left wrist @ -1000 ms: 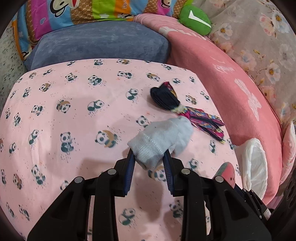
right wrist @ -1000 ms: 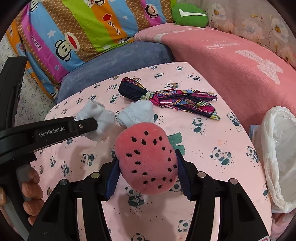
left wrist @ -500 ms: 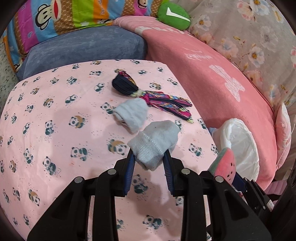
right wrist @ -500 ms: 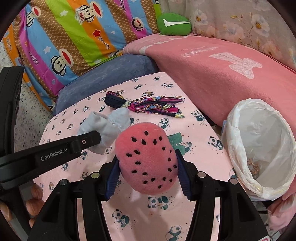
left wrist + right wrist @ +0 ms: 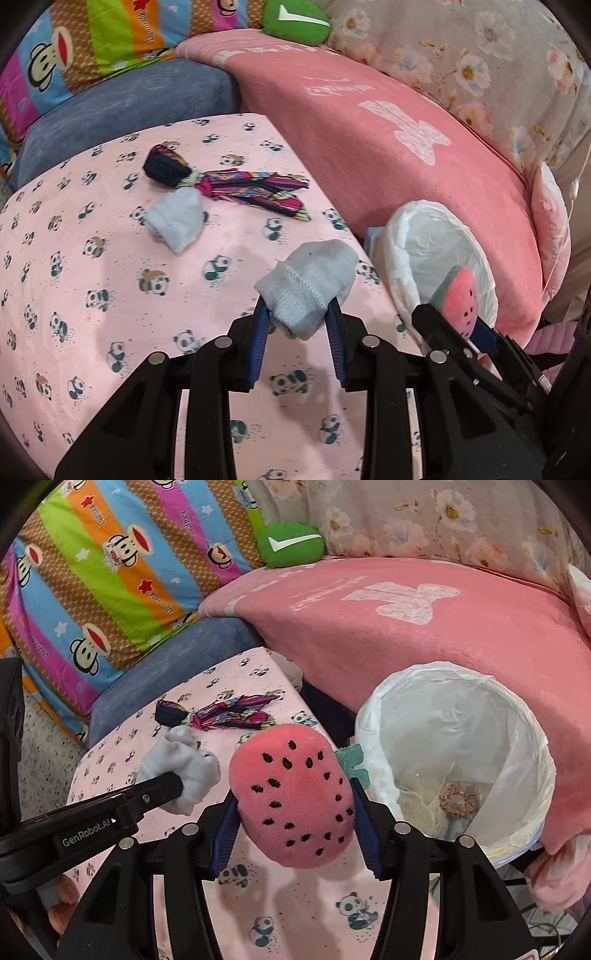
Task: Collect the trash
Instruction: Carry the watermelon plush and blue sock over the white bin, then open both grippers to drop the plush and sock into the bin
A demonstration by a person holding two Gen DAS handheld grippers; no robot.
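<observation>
A low surface covered in a pink panda-print cloth (image 5: 110, 295) stands in front of a pink blanket (image 5: 424, 635), a blue cushion (image 5: 129, 107) and a striped monkey-print pillow (image 5: 110, 565). Just off the surface's right edge stands a bin lined with a white bag (image 5: 517, 746). At its bottom lie a small pinkish crocheted ring (image 5: 457, 799) and some pale stringy scraps. The right gripper (image 5: 291, 808) is clamped on a pink watermelon-slice plush (image 5: 291, 794), held near the bin's rim, above the surface's right edge. The left gripper (image 5: 297, 328) pinches a pale grey sock (image 5: 306, 284) by its cuff, above the surface's right edge, close to the bin. A second grey sock (image 5: 177, 218) lies toward the far edge, touching a multicoloured fabric bundle (image 5: 236, 184). A green cushion with a white tick (image 5: 291, 544) sits against the floral backdrop.
</observation>
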